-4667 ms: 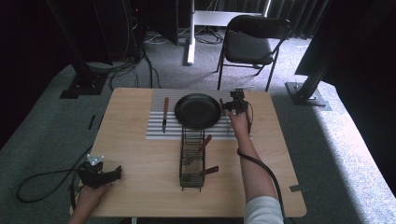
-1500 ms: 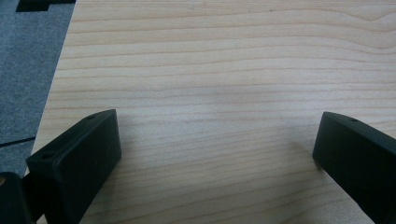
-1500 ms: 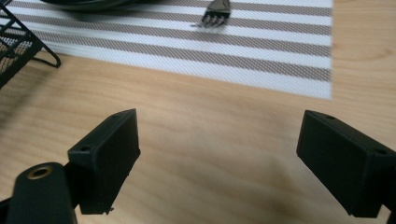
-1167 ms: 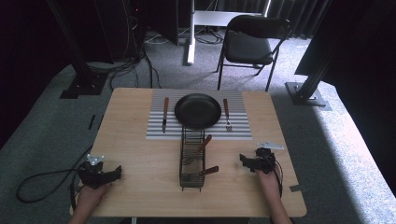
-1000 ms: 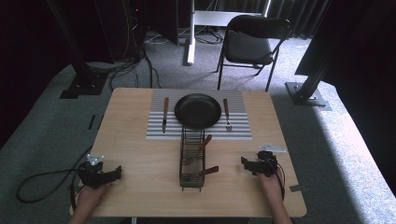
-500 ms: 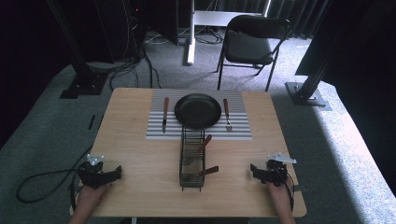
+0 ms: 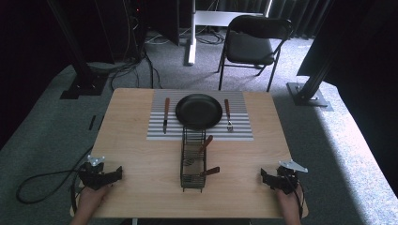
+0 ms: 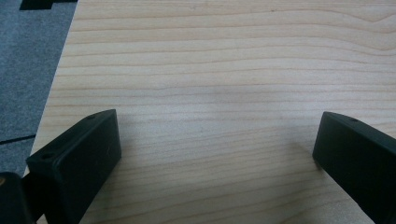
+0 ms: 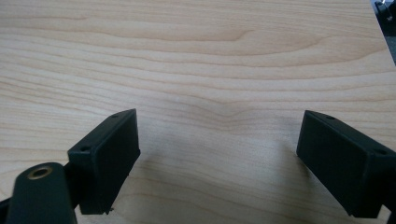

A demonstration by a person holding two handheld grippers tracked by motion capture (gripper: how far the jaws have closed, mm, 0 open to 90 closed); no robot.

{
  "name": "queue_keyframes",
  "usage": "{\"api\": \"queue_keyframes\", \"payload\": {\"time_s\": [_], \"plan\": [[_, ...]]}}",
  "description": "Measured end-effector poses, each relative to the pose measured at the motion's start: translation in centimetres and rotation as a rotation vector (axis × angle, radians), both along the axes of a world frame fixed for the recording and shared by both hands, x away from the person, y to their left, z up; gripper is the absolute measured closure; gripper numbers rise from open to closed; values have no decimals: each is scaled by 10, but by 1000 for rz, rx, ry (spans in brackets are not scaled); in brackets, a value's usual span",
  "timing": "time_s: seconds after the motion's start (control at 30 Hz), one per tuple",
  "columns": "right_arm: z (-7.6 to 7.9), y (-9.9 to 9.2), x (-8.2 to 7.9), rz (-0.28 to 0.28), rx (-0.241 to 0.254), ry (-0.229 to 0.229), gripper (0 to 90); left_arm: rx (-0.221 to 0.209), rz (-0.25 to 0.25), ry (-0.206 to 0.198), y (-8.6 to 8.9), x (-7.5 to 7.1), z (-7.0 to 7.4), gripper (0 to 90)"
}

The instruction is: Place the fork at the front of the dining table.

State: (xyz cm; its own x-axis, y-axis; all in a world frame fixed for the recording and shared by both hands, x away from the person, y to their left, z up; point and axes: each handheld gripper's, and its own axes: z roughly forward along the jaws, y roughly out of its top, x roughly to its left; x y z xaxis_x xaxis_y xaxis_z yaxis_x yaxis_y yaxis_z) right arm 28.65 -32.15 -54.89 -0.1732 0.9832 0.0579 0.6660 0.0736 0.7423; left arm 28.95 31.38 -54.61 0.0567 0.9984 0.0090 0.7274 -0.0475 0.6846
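A black plate [image 7: 199, 110] lies on a striped grey placemat [image 7: 244, 131] at the table's far middle. A brown-handled knife [image 7: 165, 113] is left of the plate and a brown-handled fork [image 7: 227, 113] is right of it. A black wire caddy [image 7: 194, 160] in front of the mat holds two more brown-handled utensils [image 7: 204, 143]. My left gripper [image 7: 117, 174] rests open at the near left corner, and its jaws [image 8: 215, 154] stand wide over bare wood. My right gripper [image 7: 264, 177] rests open at the near right corner, with nothing between its jaws [image 9: 217, 154].
The wooden table [image 7: 141, 159] is bare between the caddy and each gripper. A black chair [image 7: 251, 44] stands beyond the far edge. A cable [image 7: 42, 180] trails off the left side onto grey carpet. Dark stands flank the table.
My right gripper left the fork beside the plate and drew back to the near right corner, settling in the last second. The left gripper has stayed put.
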Motion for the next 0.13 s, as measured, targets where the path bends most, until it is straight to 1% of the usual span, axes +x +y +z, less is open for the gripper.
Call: {"api": "queue_keyframes", "payload": {"time_s": [0.13], "plan": [[0, 2, 0, 11, -11, 2, 125, -1, 28, -1, -2, 1, 0, 8]]}}
